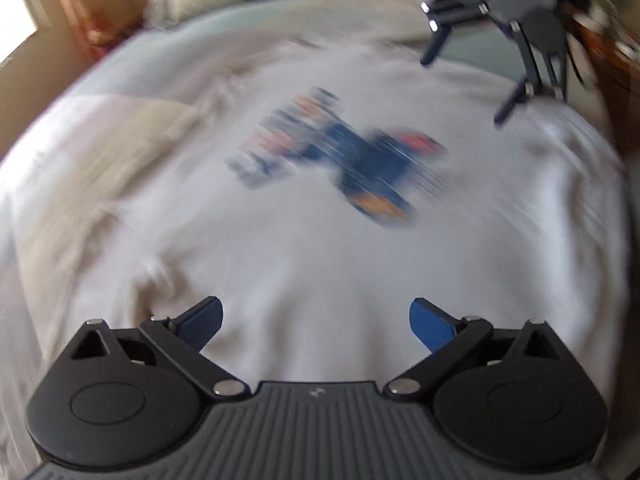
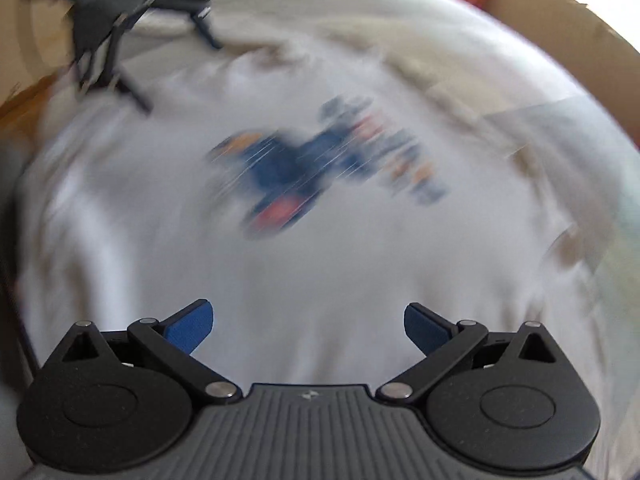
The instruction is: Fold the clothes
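Daylit, heavy motion blur, fisheye-warped edges

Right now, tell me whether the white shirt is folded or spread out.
Spread out. The white shirt lies flat on the bed, its blue print fully exposed, with no fold over it. Blur hides its edges.

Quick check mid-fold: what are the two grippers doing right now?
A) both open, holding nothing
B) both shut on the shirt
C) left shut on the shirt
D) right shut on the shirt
A: the left gripper and right gripper both have their fingers spread wide, with only the white shirt lying flat beyond the gap.
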Demonstrator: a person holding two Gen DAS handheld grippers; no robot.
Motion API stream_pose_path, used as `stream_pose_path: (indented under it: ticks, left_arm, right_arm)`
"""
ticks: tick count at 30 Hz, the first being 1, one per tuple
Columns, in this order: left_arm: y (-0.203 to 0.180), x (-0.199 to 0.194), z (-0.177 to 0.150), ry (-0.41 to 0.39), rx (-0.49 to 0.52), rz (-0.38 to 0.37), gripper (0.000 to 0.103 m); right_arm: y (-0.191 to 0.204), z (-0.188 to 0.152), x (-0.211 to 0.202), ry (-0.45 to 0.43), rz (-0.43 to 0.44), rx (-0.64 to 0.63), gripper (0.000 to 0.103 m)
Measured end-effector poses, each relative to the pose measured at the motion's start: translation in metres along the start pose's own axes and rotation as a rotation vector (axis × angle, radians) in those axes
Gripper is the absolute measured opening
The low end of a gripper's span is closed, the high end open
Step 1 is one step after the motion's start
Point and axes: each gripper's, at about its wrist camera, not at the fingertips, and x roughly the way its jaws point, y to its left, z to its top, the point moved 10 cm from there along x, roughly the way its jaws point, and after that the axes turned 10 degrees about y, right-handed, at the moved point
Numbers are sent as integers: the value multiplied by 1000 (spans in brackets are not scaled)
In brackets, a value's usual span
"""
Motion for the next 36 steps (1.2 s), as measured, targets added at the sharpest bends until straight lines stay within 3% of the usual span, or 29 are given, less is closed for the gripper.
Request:
stream_pose_path:
  ticks: [6,9,12,18,25,36]
  left_arm:
    - [23,11,2,13,-199,0,99]
    - [33,16,0,23,-300,-3,101]
    - [42,20,-1,34,-402,-5,100]
    - [60,32,-5,68,-599,-12,100]
    - [55,49,-5,112,-583,24,102]
    - [56,47,-5,102,-609,43,102]
  right_arm:
    - [-61,26,41,-53,-33,337,103]
    - [-58,2,32,-36,-67,322,103]
    - [-60,-21,21,12,-81,390,103]
    - [-63,-20,20,49,-165,573,103]
    - [-59,-25,23,-12,-227,600,103]
    - [-59,-21,25,28,-252,643,103]
